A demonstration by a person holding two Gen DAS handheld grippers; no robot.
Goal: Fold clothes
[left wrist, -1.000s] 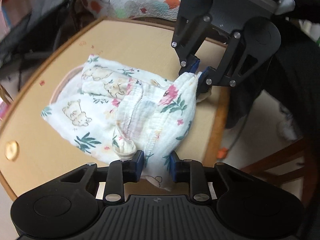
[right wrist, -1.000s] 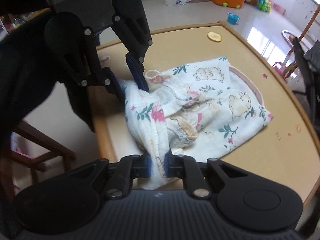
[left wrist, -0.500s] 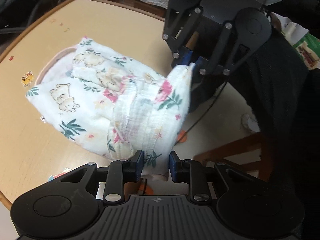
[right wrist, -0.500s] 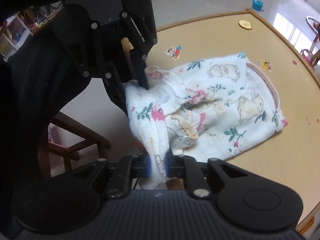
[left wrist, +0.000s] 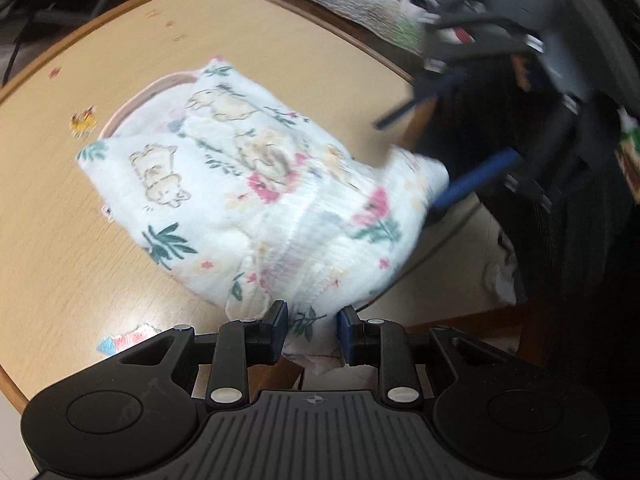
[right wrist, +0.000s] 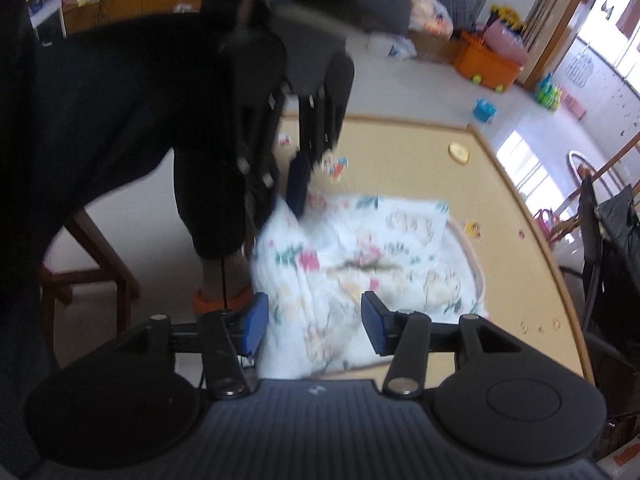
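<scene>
Fold-release step: left claw (left wrist: 312, 328) clamped on printed garment (left wrist: 256, 200) over tabletop (left wrist: 60, 240), right claw (right wrist: 314, 322) opening with fabric loose between its pads; next, probably left release and smoothing.

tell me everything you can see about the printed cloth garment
The garment is soft, white, crinkled cloth printed with bears, pink flowers and green leaves, with a pinkish edge band at its far side. It lies bunched and partly folded on the tan table, its near end hanging past the edge. The left gripper pinches that end; the right gripper is opening, pads off the cloth.
</scene>
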